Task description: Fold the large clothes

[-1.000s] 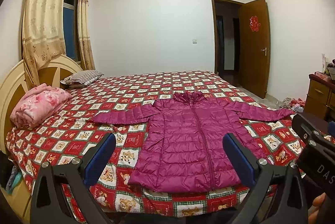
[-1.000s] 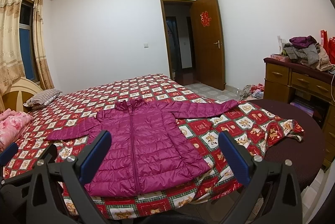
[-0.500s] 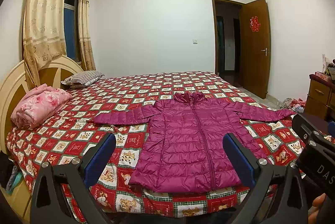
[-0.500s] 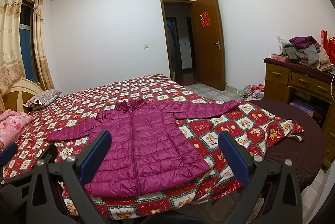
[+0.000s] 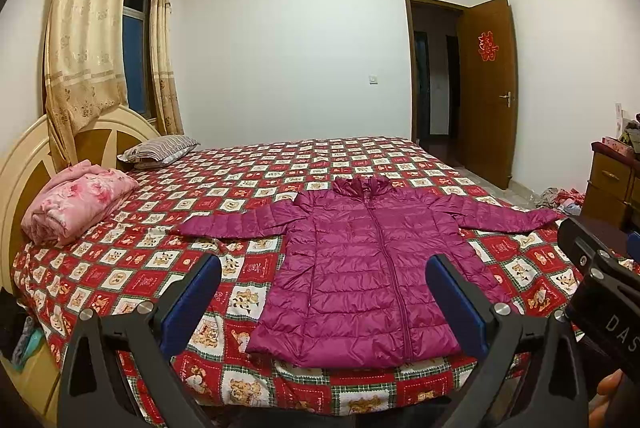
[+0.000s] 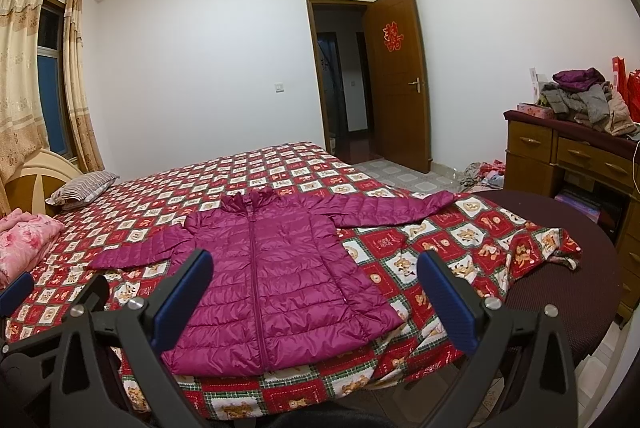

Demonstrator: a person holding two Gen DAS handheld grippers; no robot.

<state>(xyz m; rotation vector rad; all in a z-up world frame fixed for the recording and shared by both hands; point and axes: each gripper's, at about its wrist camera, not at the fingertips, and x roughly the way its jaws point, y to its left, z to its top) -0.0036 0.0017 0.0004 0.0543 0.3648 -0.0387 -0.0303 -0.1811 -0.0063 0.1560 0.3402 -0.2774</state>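
Jacket point(image 5: 368, 268) lies spread flat, zipped, at the near edge of the bed point(image 5: 280, 164), both the left gripper point(image 5: 324, 304) and right gripper point(image 6: 314, 298) gaping empty above it, so slick padded fabric may slip a shallow pinch.

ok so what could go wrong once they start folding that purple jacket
The jacket lies with its hem at the near edge of the bed, so a tug toward the person may slide it off. Its quilted shell looks slick and puffy; the open left gripper and right gripper might pinch only the top layer. The sheet corner already hangs loose over the round stool, so dragging the sleeve there could bunch it.
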